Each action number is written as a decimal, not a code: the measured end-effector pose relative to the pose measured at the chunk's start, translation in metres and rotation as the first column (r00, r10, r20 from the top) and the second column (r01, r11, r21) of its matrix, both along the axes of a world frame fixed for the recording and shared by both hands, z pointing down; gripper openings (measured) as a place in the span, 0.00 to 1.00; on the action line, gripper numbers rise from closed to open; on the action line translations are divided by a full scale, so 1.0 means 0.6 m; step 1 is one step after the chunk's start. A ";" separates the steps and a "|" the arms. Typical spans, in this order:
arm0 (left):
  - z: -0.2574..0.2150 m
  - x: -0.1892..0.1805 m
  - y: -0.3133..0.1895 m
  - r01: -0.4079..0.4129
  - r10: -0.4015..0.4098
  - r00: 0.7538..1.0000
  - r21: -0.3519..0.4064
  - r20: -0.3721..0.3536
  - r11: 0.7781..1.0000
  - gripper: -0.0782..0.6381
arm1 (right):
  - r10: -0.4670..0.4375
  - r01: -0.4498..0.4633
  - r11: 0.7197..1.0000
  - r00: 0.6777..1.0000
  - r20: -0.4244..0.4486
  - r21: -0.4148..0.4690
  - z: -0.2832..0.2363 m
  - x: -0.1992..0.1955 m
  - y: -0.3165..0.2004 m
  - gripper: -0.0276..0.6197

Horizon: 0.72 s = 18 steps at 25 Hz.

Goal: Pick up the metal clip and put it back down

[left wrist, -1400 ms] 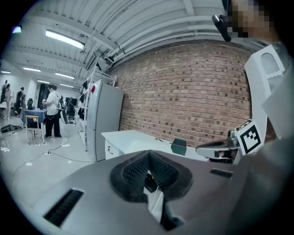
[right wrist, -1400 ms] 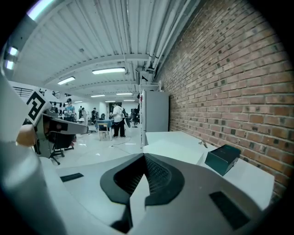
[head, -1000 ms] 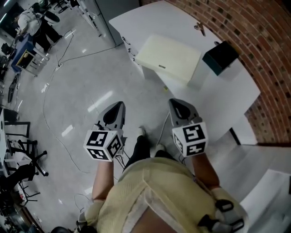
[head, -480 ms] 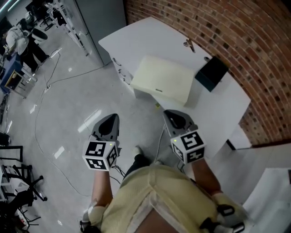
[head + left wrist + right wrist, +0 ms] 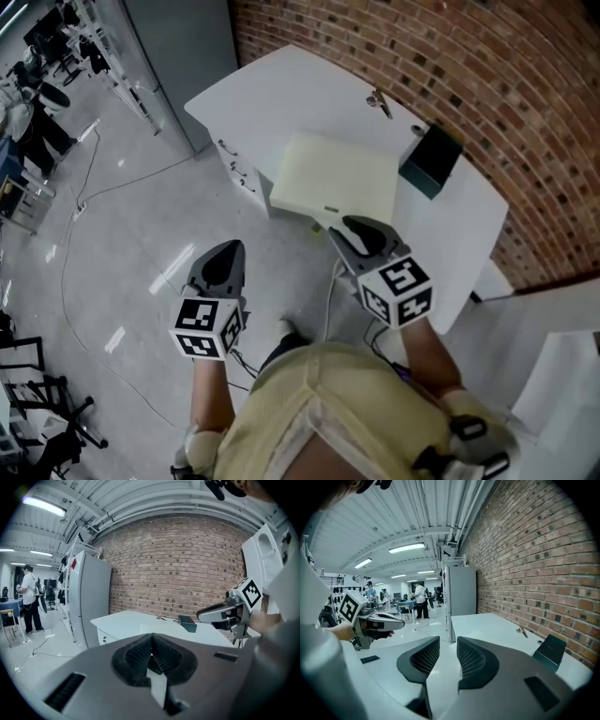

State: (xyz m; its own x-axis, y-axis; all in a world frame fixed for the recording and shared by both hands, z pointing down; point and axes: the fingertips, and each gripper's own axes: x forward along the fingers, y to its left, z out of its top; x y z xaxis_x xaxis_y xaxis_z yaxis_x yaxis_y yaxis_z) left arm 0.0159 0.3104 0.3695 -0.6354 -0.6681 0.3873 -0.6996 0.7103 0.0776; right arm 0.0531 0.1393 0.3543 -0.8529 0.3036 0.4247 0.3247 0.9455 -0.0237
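Note:
The small metal clip lies on the far part of the white table, close to the brick wall; it also shows in the right gripper view as the clip and in the left gripper view as the clip. My right gripper hovers at the table's near edge, well short of the clip. Its jaws are opening, and the right gripper has nothing between them. My left gripper hangs over the floor, left of the table. The left gripper is shut and empty.
A cream flat box lies on the table just ahead of the right gripper. A dark teal box stands to its right, near the brick wall. A grey cabinet stands left of the table. Cables run across the floor.
The table has come nearer in the head view. My right gripper has moved forward to the table's near edge. The left gripper stays over the floor.

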 end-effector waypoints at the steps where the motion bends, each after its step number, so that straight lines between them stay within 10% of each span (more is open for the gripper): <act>1: 0.001 -0.007 0.002 -0.009 0.009 1.000 -0.001 -0.002 1.000 0.11 | 0.002 -0.002 1.000 1.000 -0.002 0.006 -0.002 -0.008 0.003 0.19; 18: 0.005 -0.121 -0.008 -0.175 0.176 0.984 0.047 -0.024 0.983 0.11 | 0.117 -0.123 0.971 0.992 0.039 0.203 -0.092 -0.124 -0.066 0.27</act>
State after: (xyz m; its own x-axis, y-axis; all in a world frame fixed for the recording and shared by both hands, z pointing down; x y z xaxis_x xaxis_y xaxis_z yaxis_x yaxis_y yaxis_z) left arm -0.0567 0.3055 0.3727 -0.4956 -0.7855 0.3705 -0.8103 0.5718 0.1282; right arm -0.0215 0.0995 0.2990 -0.8897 0.1073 0.4438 0.2066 0.9614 0.1817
